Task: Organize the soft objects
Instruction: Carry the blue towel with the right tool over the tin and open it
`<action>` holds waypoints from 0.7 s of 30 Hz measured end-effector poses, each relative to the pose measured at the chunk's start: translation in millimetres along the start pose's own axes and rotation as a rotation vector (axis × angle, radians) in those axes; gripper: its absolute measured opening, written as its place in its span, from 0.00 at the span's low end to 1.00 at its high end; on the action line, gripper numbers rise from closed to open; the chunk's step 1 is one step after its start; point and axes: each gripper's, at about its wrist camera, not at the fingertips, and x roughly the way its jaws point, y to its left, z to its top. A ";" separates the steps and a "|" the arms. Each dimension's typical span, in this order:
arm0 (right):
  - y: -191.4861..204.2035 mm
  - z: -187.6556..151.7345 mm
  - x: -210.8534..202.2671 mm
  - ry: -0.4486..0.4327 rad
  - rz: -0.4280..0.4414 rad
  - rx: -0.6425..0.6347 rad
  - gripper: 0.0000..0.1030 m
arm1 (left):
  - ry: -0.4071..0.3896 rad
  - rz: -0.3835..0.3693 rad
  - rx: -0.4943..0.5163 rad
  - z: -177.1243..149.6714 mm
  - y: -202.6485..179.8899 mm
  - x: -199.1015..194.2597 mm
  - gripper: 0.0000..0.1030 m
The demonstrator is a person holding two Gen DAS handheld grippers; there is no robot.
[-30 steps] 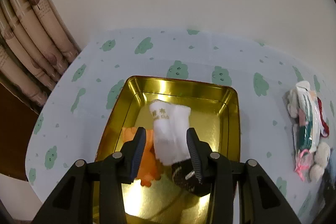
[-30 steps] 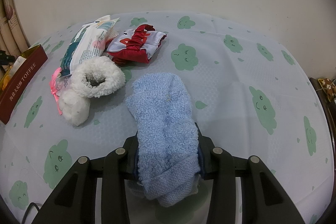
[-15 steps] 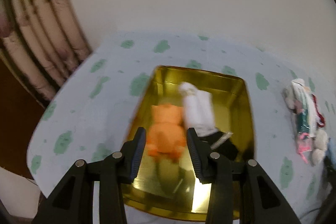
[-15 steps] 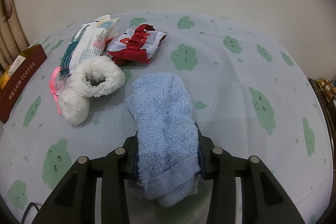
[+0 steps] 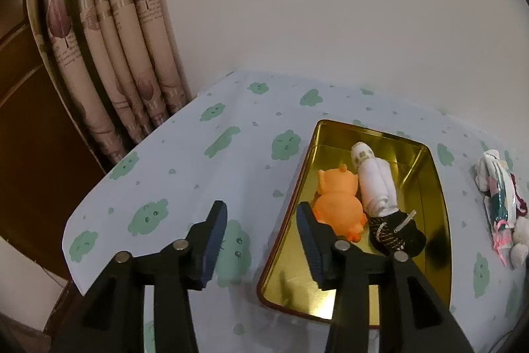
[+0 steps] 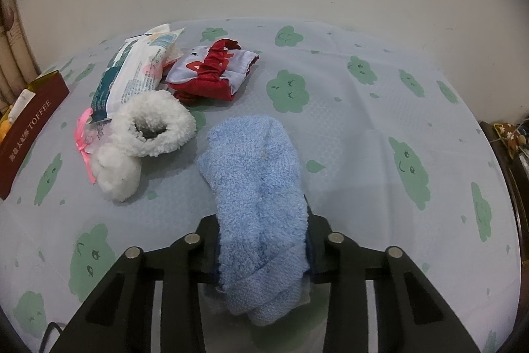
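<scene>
Blue sock [image 6: 256, 187] lengthwise away, clamped by right fingers [image 6: 206, 245]; left fingers [image 5: 215, 237] spread, empty.

Right gripper [image 6: 263, 248] jaws clamped on blue fluffy sock [image 6: 258, 187], white fuzzy bootie [image 6: 145, 138] beside it

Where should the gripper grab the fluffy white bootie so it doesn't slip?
Probably by the thick curled cuff of the fluffy white bootie. Its opening faces up, so come from above, one finger inside the hole and one outside the rim on the side away from the wipes packet, which touches it.
</scene>
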 end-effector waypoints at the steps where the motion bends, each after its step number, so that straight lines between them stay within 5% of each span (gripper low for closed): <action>1: 0.7 -0.3 -1.0 0.002 -0.005 0.004 0.30 | -0.018 0.010 0.006 -1.2 1.2 -2.1 0.46; 12: -3.2 12.1 -34.4 -0.050 -0.014 0.104 0.28 | -0.019 0.019 -0.060 -4.9 18.7 -2.7 0.50; 21: 76.1 53.7 -67.9 -0.113 0.123 -0.061 0.29 | 0.014 0.018 -0.117 -6.5 29.7 2.9 0.50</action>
